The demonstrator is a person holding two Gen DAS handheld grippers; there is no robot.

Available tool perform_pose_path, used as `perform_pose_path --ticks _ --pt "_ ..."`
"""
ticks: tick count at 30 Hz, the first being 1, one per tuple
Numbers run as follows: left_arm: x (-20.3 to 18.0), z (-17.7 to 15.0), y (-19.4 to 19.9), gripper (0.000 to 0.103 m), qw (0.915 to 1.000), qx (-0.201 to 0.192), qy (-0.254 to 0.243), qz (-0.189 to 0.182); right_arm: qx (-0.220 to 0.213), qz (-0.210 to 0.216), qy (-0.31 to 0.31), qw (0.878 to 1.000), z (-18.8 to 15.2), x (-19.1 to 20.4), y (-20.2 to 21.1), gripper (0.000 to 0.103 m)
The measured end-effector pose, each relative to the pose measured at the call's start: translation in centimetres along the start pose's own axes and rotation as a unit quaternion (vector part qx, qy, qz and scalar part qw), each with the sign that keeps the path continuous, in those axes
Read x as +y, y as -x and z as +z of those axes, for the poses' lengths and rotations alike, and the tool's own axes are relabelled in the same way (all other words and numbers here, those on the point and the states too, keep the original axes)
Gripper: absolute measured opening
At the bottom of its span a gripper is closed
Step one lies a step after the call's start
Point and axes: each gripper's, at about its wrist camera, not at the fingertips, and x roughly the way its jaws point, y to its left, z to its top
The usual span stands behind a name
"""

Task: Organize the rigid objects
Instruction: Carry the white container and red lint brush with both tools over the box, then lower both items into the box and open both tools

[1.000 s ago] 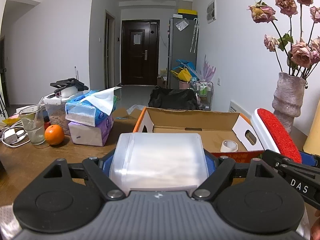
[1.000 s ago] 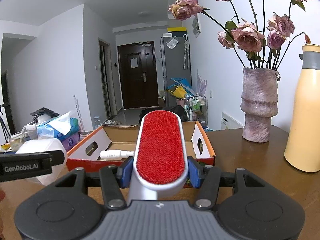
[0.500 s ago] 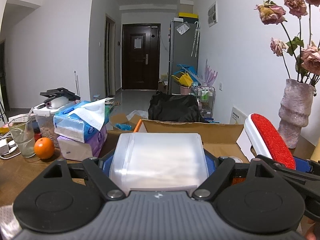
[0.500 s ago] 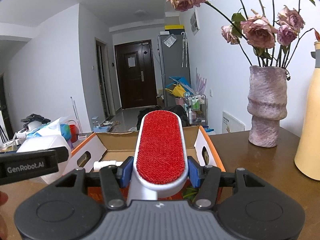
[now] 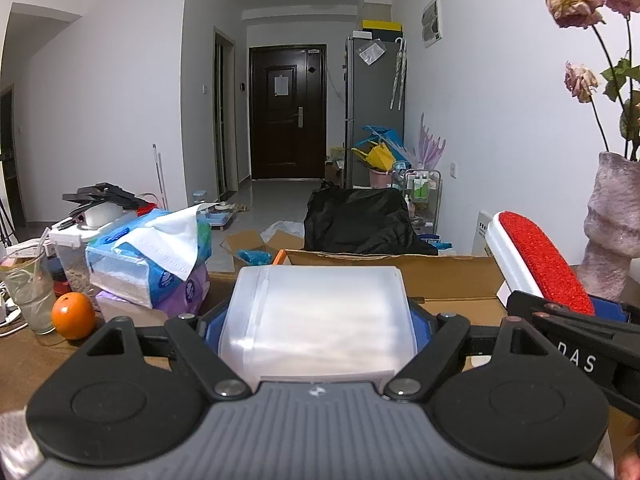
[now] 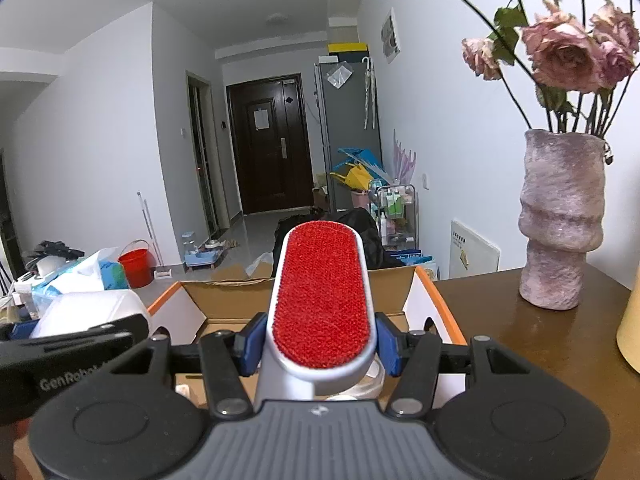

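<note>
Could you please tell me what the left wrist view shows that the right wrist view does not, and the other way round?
Only the left wrist view shows the orange beside a glass on the table, and the left gripper shut on the translucent plastic box. Only the right wrist view shows a red bucket on the floor and a cream bottle at the right edge. Both show the cardboard box, the red lint brush clamped in the right gripper, the tissue packs and the vase.

Cardboard box [image 5: 440,276] interior hidden behind translucent container [image 5: 320,320]; vase [image 5: 612,224] edge-cropped.
</note>
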Motion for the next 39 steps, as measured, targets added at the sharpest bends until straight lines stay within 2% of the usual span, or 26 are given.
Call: perform_pose_path --ticks 20,32,39 --pt "0.6 0.9 -5.7 0.083 0.9997 0.024 0.001 0.01 0.059 -0.009 -0.006 0.998 1.7 0.6 -6.9 0.055" --pt "0.7 0.8 -7.9 0.083 0.9991 0.04 -0.005 0.008 0.11 -0.015 -0.02 0.994 2.0 0.2 -9.6 0.055" --pt "0.6 0.7 -8.1 0.083 0.9989 0.046 -0.013 -0.001 0.124 -0.016 -0.034 0.992 2.1 -0.6 -9.9 0.055"
